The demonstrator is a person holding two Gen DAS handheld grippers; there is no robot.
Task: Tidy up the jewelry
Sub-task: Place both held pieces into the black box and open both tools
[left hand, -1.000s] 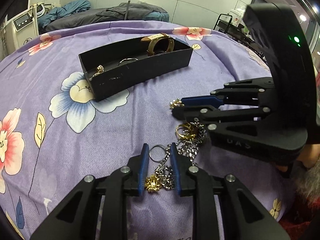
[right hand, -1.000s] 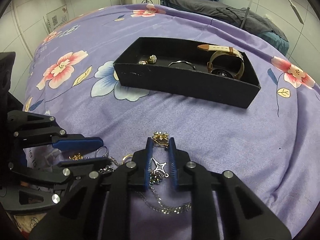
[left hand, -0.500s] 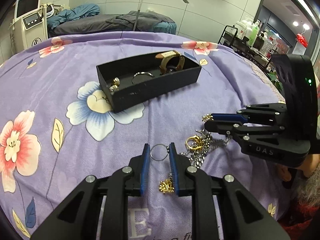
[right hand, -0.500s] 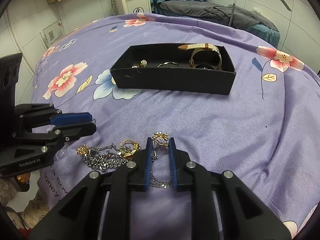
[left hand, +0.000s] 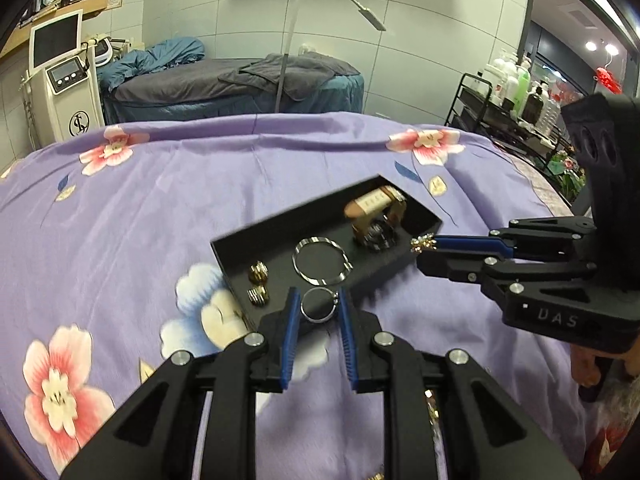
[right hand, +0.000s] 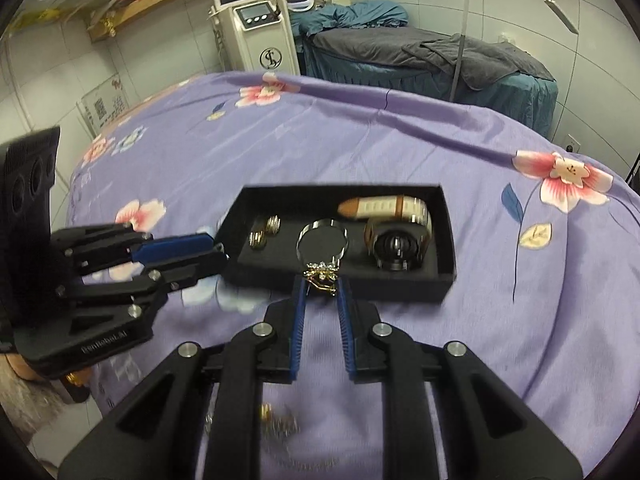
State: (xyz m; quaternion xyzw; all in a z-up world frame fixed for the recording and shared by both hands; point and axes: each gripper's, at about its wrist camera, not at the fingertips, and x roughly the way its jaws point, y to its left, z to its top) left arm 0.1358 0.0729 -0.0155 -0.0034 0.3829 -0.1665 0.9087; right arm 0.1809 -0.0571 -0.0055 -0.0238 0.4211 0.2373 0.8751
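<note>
The left tool points forward and downward over the near edge of a black tray, its blue-padded fingers closed on a silver ring held at their tips. The right tool takes a similar downward slant, its fingers pinching a small gold sparkly ornament right at the tips, in front of the tray's near wall. In the left wrist view the right tool reaches in from the right side, lying almost level in the picture, with the ornament sticking out past its tips beside the tray's right corner. In the right wrist view the left tool comes in from the left, its tips just beside the tray's left end. Part of a hand shows under the right tool's body.

The tray sits on a bed with a purple flowered cover. Inside the tray lie two gold earrings, a silver bangle and a watch with a tan strap. A blurred heap of chain lies on the cover below the right tool.
</note>
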